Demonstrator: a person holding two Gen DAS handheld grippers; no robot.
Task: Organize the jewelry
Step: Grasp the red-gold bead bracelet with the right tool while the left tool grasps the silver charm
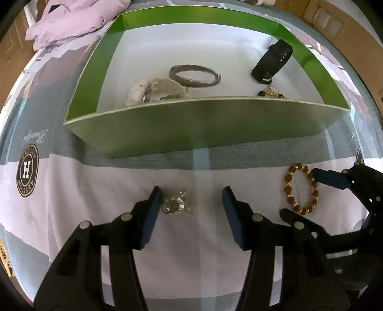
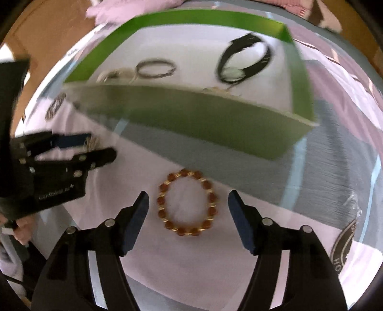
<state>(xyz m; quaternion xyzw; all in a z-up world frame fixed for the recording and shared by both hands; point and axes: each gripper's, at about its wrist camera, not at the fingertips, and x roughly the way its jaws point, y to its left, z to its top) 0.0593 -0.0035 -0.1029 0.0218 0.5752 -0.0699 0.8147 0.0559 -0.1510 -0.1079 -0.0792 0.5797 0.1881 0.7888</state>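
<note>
A brown and gold bead bracelet (image 2: 211, 196) lies flat on the pale bedsheet, inside the spread fingers of my right gripper (image 2: 188, 201); the pads do not touch it. The left wrist view shows the same bracelet (image 1: 287, 189) with the right gripper (image 1: 298, 191) straddling it. A small silvery trinket (image 1: 176, 204) lies between the fingers of my left gripper (image 1: 190, 203), close against the left pad, with a wide gap to the right pad. Behind both stands a green box (image 1: 203, 124) with a white floor.
The box holds a grey bangle (image 1: 177, 71), a black watch strap (image 1: 273, 59), a clear packet (image 1: 155, 89) and a small gold piece (image 1: 270, 92). Lilac bedding (image 1: 71, 21) lies back left, cardboard (image 1: 347, 31) back right. A round logo (image 1: 27, 169) marks the sheet.
</note>
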